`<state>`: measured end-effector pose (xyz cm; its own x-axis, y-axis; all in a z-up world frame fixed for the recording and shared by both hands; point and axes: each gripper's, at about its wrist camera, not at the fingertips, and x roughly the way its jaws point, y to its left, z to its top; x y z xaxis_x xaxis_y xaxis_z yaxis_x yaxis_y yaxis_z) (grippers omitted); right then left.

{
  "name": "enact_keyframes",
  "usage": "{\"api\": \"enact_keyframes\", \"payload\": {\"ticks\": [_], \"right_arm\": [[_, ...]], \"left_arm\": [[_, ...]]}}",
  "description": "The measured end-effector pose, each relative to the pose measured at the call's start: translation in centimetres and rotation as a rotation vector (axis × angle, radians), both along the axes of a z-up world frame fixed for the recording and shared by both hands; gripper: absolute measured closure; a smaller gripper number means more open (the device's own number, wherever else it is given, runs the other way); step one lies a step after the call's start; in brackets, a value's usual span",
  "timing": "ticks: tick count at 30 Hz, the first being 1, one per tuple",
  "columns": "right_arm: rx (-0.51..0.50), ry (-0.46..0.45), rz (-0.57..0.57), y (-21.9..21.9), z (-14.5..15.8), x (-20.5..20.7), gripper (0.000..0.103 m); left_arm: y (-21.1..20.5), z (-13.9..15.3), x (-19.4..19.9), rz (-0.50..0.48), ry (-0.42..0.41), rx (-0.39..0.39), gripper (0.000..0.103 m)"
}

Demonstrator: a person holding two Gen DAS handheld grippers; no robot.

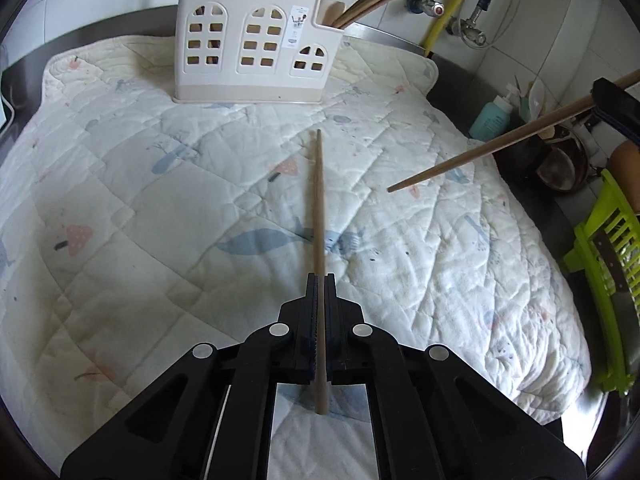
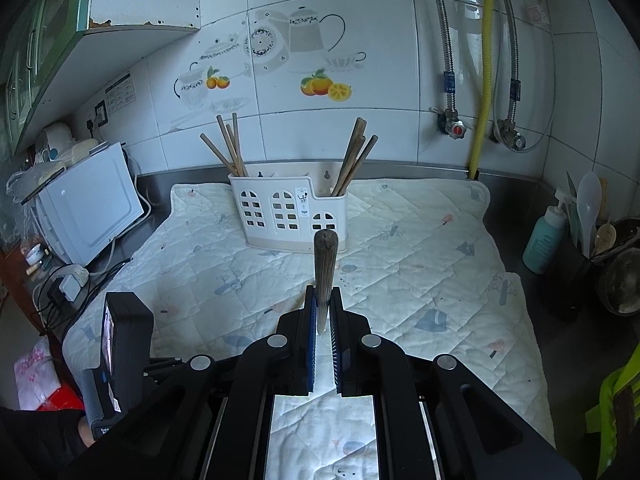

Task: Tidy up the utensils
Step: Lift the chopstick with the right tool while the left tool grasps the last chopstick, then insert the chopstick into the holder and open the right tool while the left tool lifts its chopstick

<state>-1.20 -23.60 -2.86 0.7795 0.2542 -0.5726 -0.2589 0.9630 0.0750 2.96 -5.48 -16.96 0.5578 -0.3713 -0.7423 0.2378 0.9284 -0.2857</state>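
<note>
Both claws pinching a chopstick each — next, drop them in the holder.

L gripper (image 1: 319, 280), bottom centre of its view, is clamped on a chopstick (image 1: 318, 200) pointing up-frame; R gripper (image 2: 323, 296) nips a second chopstick (image 2: 325, 264) end-on, w/ its tip seen mid-right in the L view. Holder (image 2: 290, 216) stands upper centre on the quilted mat (image 2: 420, 248), sticks already in both end slots. Lift tips above the rim, tilt them steep, one at a time, and don't let go til the tip's inside a slot.
</note>
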Motion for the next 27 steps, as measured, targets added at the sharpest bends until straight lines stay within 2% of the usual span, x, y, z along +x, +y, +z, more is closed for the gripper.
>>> {"api": "enact_keyframes", "payload": {"ticks": [2,5,6,7,19,27], "right_arm": [[-0.009,0.005,0.002,0.1,-0.2,0.1,0.097],[-0.010,0.009,0.001,-0.1,-0.3,0.2,0.097],[-0.009,0.008,-0.001,-0.1,-0.2,0.2,0.097],[-0.008,0.005,-0.003,-0.2,-0.1,0.1,0.097],[-0.006,-0.003,-0.016,-0.7,0.1,-0.1,0.097],[-0.006,-0.002,-0.010,-0.7,0.1,0.0,0.097]], "left_arm": [[-0.1,-0.1,-0.3,0.004,0.000,-0.016,0.098],[-0.4,-0.2,-0.3,0.002,0.018,-0.048,0.085],[-0.5,-0.1,-0.4,0.003,0.015,-0.055,0.073],[-0.5,0.0,-0.5,0.005,0.004,-0.054,0.068],[-1.3,0.1,-0.5,-0.013,-0.029,-0.035,0.071],[-0.7,-0.7,-0.2,0.032,-0.023,-0.009,0.082]]}}
